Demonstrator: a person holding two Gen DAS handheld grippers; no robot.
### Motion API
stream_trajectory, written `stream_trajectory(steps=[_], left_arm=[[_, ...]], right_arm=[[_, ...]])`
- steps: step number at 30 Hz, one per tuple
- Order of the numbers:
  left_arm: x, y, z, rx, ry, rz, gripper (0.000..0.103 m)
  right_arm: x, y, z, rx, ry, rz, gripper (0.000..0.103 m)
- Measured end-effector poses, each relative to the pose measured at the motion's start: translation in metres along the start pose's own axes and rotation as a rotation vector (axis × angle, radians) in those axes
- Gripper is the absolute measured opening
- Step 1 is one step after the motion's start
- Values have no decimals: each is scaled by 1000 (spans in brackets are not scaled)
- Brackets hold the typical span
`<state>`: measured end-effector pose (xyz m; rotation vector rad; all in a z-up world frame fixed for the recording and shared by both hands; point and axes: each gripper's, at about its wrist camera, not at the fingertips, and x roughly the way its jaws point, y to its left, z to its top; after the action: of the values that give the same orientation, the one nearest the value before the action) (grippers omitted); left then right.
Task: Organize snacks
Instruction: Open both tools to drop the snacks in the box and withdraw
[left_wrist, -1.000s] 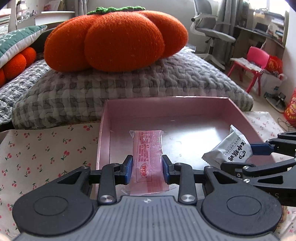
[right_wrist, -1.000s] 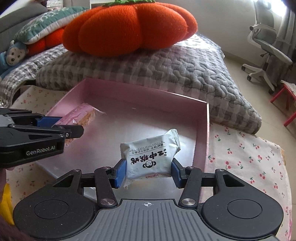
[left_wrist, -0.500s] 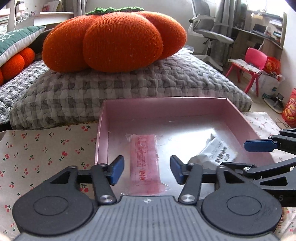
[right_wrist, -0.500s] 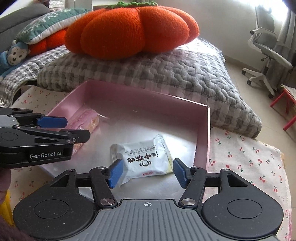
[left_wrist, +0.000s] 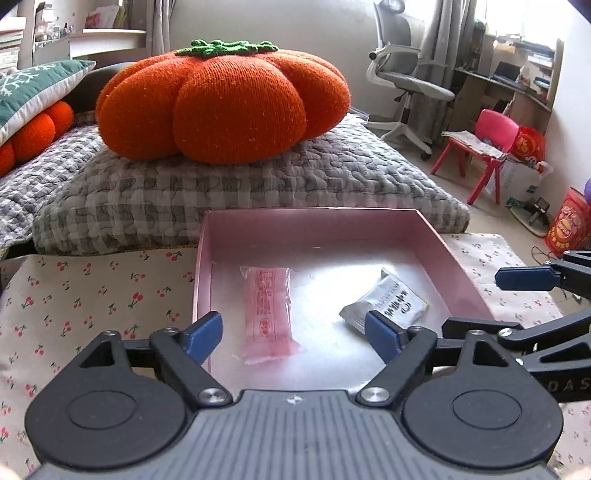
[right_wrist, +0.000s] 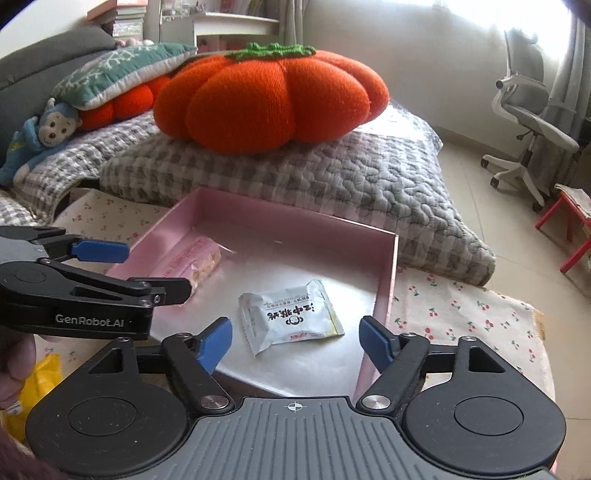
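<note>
- I had a cherry-print cloth (left_wrist: 92, 291) across the lower part of both views, with a shallow pink box (left_wrist: 310, 221) sitting on it at mid-frame.
- Behind the box a grey checked quilt (left_wrist: 229, 188) filled the middle band, and a big orange pumpkin cushion (left_wrist: 221, 107) rested on top of it.
- An office chair (left_wrist: 406, 81) stood on the floor at the upper right of the left view; a red child's chair (left_wrist: 487, 136) was lower right of it.
- A blue toy monkey (right_wrist: 40, 136) lay at the left edge of the right view.
- The pink snack packet (left_wrist: 267, 314) lay flat on the box floor, left of centre; the white snack packet (right_wrist: 291, 317) lay right of it, apart.
- My left tongs (left_wrist: 291, 336) were opening, holding nothing, the pink packet loose beneath.
- My right tongs (right_wrist: 295, 341) were opening too, clear of the white packet.
</note>
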<state>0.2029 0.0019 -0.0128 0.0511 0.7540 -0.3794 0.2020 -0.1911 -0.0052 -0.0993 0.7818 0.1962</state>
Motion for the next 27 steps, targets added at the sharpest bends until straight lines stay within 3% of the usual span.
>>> stream_trajectory(steps=[12,27], left_arm=[[-29,4,-10,-7,19,8,99],[-66,5,-39,-26,62,59,102]], right_arm=[[-45,-2,-24,16,-3,28,88],[-94,3,-59,24,-11,100,95]])
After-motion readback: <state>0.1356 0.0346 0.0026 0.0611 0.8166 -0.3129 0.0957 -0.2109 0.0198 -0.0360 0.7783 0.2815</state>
